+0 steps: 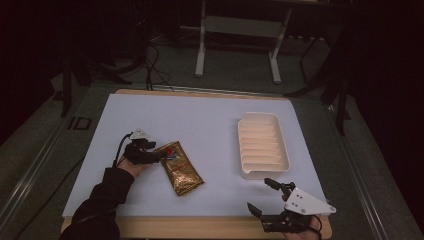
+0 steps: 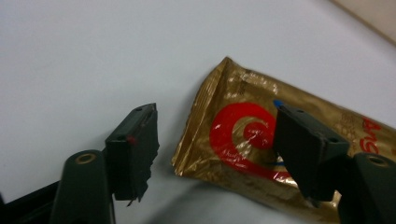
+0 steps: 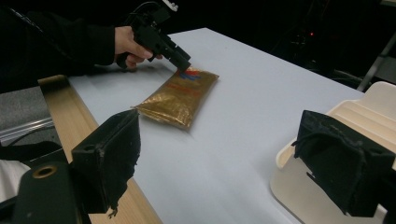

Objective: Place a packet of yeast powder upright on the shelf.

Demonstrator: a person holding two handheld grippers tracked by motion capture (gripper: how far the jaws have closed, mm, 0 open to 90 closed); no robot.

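High view: gold snack pouch (image 1: 180, 168) lies flat on the white table top (image 1: 200, 130), left of centre, nearer the front edge, its long axis running diagonally. Left gripper (image 1: 159, 154) sits at the pouch's far-left corner, hand (image 1: 134, 165) and dark sleeve (image 1: 97, 205) coming in from the front-left corner. Cream ribbed tray (image 1: 263, 145) stands on the right half, well apart from the pouch. Right gripper (image 1: 263, 196) is at the front-right corner, just in front of the tray, jaws spread with nothing between them.

Left gripper view: jaws straddle the pouch's (image 2: 261, 149) end with the red swirl print. Right-hand pad (image 2: 303, 149) is over the foil, left-hand pad (image 2: 135, 149) over bare table beside the pouch edge. Jaws part-way open, not clamped; cannot tell if the right-hand pad touches the foil.

Right gripper view: its own jaws stand wide open and empty, one over the wooden front edge (image 3: 70, 112), the other over the tray (image 3: 369, 112) rim. Farther off the left gripper (image 3: 186, 69) tips down onto the pouch's (image 3: 180, 98) far end.
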